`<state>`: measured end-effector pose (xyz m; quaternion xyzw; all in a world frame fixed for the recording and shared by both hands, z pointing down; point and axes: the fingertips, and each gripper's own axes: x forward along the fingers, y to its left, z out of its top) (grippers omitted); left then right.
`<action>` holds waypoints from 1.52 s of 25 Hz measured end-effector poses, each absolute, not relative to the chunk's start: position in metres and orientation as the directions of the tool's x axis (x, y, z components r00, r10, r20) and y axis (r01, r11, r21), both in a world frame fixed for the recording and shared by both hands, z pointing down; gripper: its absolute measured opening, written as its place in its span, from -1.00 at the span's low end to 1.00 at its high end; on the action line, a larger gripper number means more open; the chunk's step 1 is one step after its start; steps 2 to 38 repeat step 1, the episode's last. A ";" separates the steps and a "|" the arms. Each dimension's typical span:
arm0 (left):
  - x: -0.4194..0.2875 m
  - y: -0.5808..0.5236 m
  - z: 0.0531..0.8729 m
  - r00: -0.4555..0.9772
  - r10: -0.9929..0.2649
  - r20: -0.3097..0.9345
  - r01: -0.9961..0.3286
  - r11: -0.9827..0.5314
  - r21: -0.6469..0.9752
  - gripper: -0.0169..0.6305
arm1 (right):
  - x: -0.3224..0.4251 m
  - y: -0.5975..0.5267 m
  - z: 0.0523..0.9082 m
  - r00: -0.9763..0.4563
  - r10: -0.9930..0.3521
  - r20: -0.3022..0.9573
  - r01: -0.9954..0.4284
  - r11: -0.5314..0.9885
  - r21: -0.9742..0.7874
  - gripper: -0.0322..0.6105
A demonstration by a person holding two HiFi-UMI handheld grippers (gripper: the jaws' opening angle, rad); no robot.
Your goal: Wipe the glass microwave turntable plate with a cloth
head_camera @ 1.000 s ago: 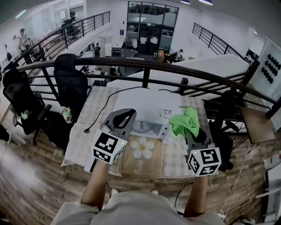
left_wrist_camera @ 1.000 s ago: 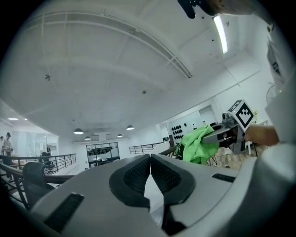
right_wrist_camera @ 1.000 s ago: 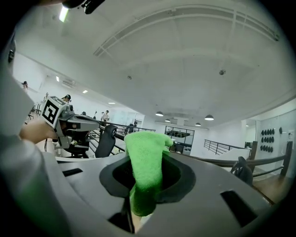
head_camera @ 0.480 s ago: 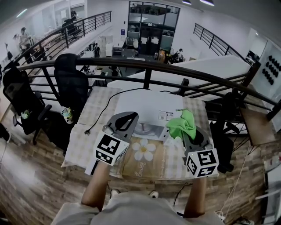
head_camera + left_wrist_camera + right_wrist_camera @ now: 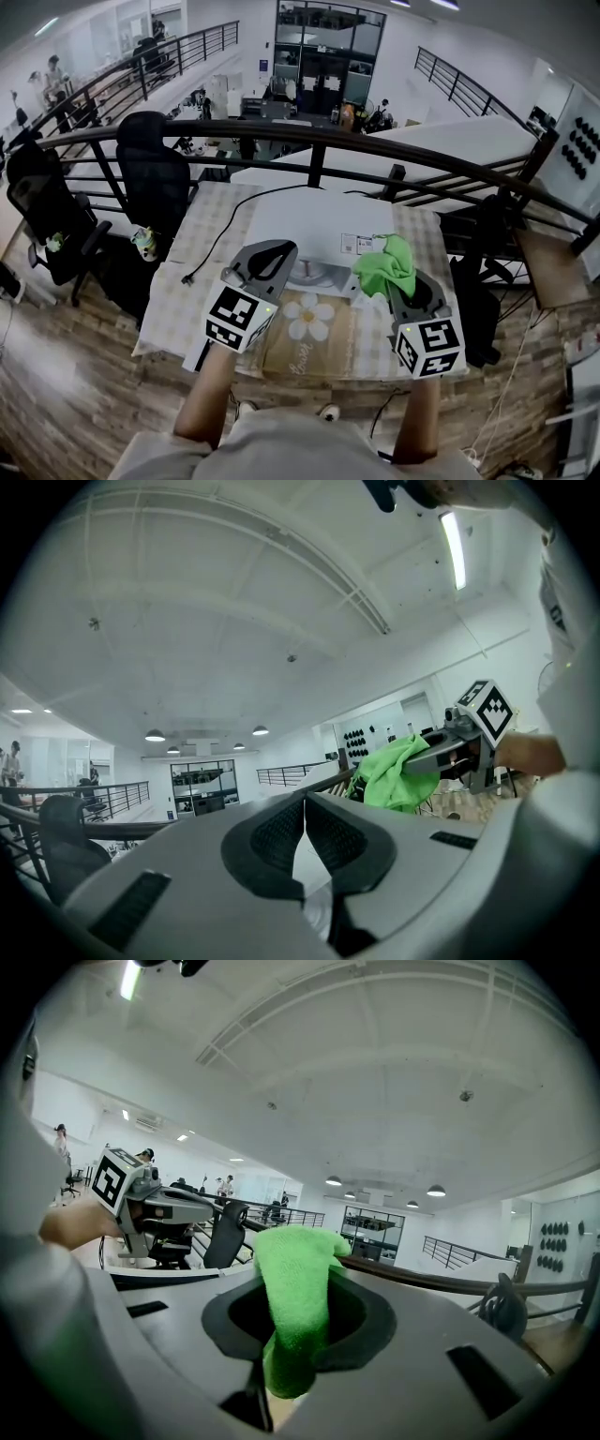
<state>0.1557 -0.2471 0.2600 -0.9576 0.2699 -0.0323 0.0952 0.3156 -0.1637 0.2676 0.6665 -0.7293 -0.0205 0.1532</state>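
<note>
Right gripper [image 5: 300, 1283] jaws are clamped on the one bright green fuzzy cloth [image 5: 292, 1335], which flops over their tips. The left gripper [image 5: 305, 810] has its dark ribbed pads pressed together, and I can't tell whether they nip anything. At the centre of the head view, just right of the left gripper, sits the single round clear glass turntable plate [image 5: 309, 273], in front of the one white box microwave [image 5: 314, 220]. Two grippers up, wiping not yet begun by my reckoning; next the cloth must come down flat onto the glass.
</note>
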 end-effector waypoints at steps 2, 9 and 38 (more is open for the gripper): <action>0.156 -0.247 0.261 0.852 -0.523 0.012 -0.511 -0.836 -0.199 -0.89 | 0.316 -0.164 0.269 -0.065 -0.978 0.197 -0.966 0.111 0.233 -0.62; 0.156 -0.247 0.261 0.852 -0.523 0.012 -0.511 -0.836 -0.199 -0.89 | 0.316 -0.164 0.269 -0.065 -0.978 0.197 -0.966 0.111 0.233 -0.62; 0.156 -0.247 0.261 0.852 -0.523 0.012 -0.511 -0.836 -0.199 -0.89 | 0.316 -0.164 0.269 -0.065 -0.978 0.197 -0.966 0.111 0.233 -0.62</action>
